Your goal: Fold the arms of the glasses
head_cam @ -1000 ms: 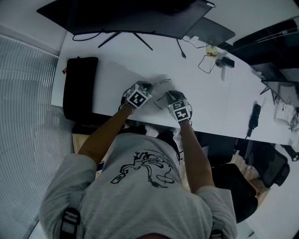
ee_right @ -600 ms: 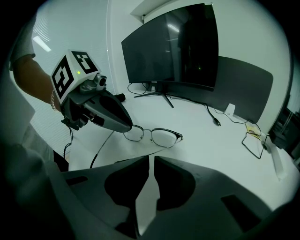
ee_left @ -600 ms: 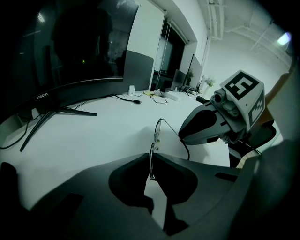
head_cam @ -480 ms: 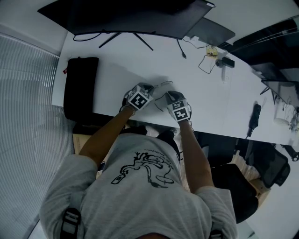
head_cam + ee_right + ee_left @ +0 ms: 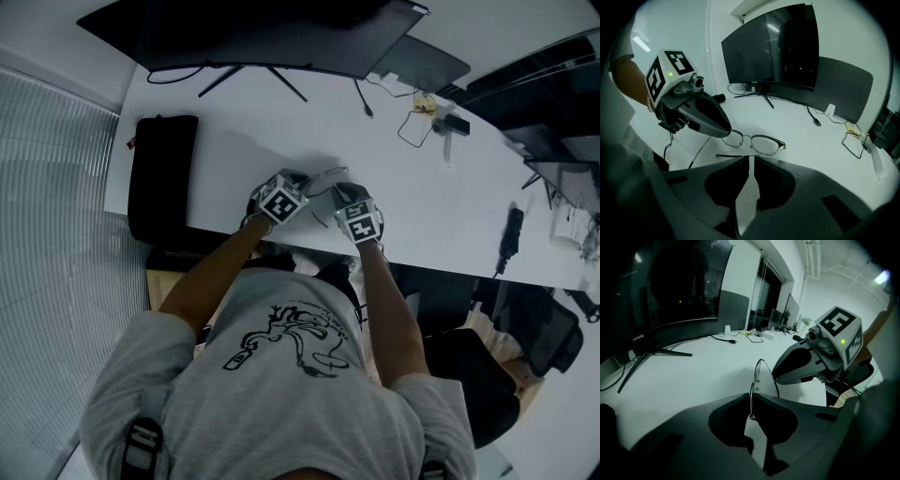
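glasses: thin metal wire frame, catching a gleam; clear, glossy lenses
table: white, smooth, a soft sheen on it
monitor: glossy black screen, reflections all over it
left gripper: matt dark plastic jaws
right gripper: same matt dark plastic, smooth grey shell
bag: black, matt, looks like cloth
shirt: grey cloth

At the centre of your head view, the glasses sit between your two grippers, near the lower edge of the table: your left gripper at their left end, your right gripper just to the right. The monitor stands behind them along the top of the frame. The bag lies at the table's left end, and a cable loop lies at upper right.
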Demonstrator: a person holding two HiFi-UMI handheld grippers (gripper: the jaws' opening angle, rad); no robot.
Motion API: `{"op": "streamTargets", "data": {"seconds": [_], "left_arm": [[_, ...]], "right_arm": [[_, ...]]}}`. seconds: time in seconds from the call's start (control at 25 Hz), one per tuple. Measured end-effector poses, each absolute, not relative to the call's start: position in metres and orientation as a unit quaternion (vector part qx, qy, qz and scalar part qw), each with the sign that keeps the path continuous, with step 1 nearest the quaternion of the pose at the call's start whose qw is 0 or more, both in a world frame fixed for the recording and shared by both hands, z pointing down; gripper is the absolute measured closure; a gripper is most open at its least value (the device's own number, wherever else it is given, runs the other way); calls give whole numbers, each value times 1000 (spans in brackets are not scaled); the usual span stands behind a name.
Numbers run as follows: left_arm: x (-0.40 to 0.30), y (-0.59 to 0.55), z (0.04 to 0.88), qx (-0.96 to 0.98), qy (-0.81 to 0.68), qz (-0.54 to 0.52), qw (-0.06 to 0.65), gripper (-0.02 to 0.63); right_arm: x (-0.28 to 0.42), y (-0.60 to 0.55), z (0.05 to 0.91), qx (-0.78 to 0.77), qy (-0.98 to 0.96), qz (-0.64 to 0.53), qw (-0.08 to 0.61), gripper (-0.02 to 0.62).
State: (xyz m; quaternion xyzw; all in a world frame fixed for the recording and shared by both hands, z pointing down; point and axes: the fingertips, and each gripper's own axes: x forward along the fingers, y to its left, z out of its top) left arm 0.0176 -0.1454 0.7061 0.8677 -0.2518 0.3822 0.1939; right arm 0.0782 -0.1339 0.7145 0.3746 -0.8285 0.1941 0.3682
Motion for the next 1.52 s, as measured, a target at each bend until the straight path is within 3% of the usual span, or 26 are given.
{"op": "streamTargets", "data": {"seconds": [1.2, 1.52], "left_arm": [[13, -137, 703, 870, -248, 386, 178, 569], [12, -144, 703, 869, -253, 388, 175, 569]], "right_arm": [[76, -122, 703, 377, -825, 208, 367, 551], [70, -108, 695, 372, -826, 229, 358, 522]]}}
